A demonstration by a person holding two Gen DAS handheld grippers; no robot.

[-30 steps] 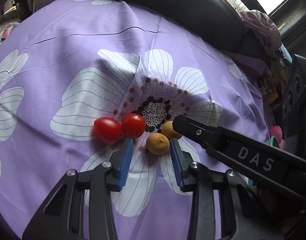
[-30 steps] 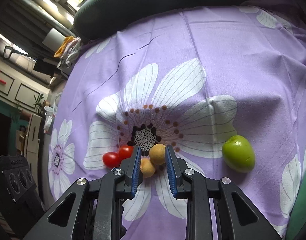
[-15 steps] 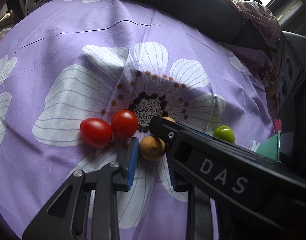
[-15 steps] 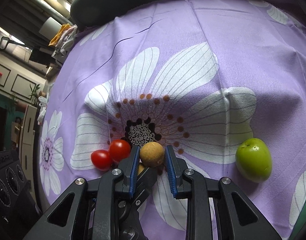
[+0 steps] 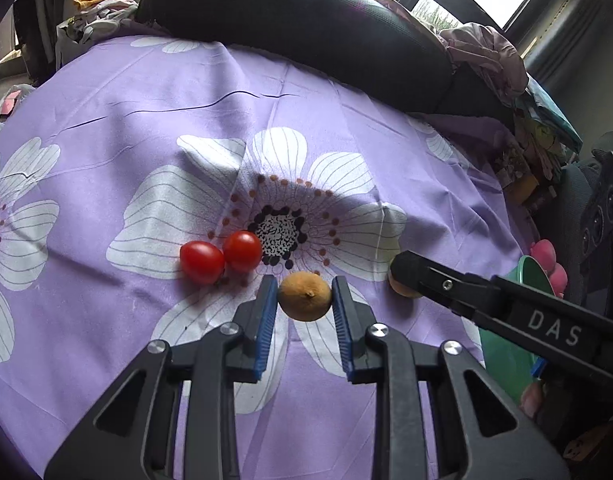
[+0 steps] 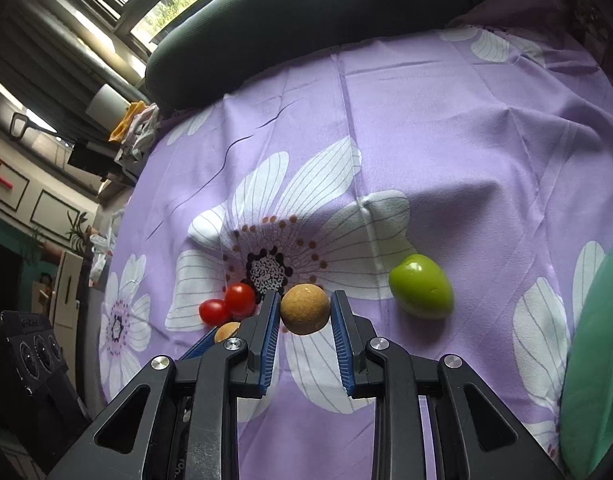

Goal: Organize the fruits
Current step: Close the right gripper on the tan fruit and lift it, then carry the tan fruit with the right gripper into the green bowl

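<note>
The left gripper [image 5: 305, 298] now pinches a small brown fruit [image 5: 304, 297] between its blue pads; a second ago its jaws stood spread around that fruit as it lay on the cloth, and they have closed on it since. The right gripper [image 6: 305, 310] pinches a rounder tan fruit [image 6: 305, 309], as it did a second ago. Both fruits appear lifted clear of the printed flower's dark centre [image 5: 279, 232], beside which they lay before, so each hand seems ready to carry its fruit off, likely toward the green bowl [image 6: 594, 360] far right of that centre. Two red tomatoes [image 5: 220, 256] rest just left of the centre, touching each other; a green fruit [image 6: 421, 286] lies well to its right. The surface is a purple flowered cloth [image 5: 346, 120]; a dark cushion [image 5: 306, 24] and windows lie beyond.
</note>
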